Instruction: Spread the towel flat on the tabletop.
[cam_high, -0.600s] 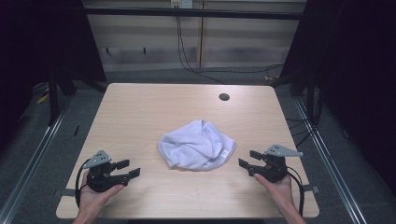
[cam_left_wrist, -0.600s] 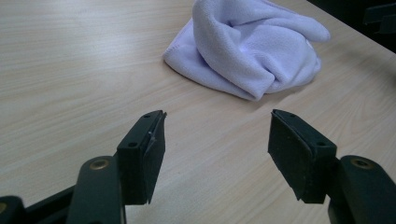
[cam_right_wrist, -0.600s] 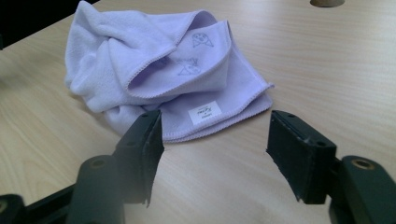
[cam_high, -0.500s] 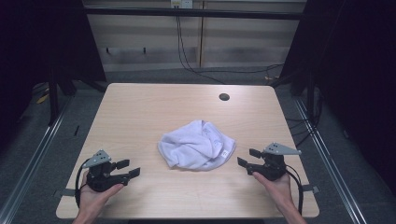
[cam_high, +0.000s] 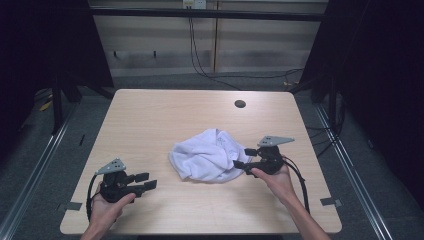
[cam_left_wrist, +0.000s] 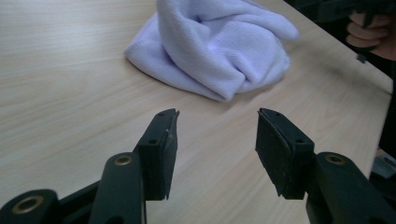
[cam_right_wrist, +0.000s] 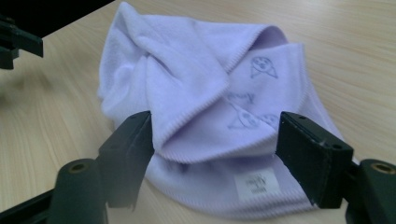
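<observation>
While the left gripper (cam_high: 146, 180) waits open and apart, the right gripper (cam_high: 241, 157), jaws wide at the crumpled white towel's (cam_high: 207, 156) edge, seemingly needs to close on a fold.

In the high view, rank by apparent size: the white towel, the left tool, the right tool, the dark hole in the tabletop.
1. white towel
2. left tool and right tool, which look alike
3. dark hole

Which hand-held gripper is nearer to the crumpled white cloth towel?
Right. The right hand-held gripper is at the crumpled white cloth towel's edge; the left hand-held gripper stays apart.
</observation>
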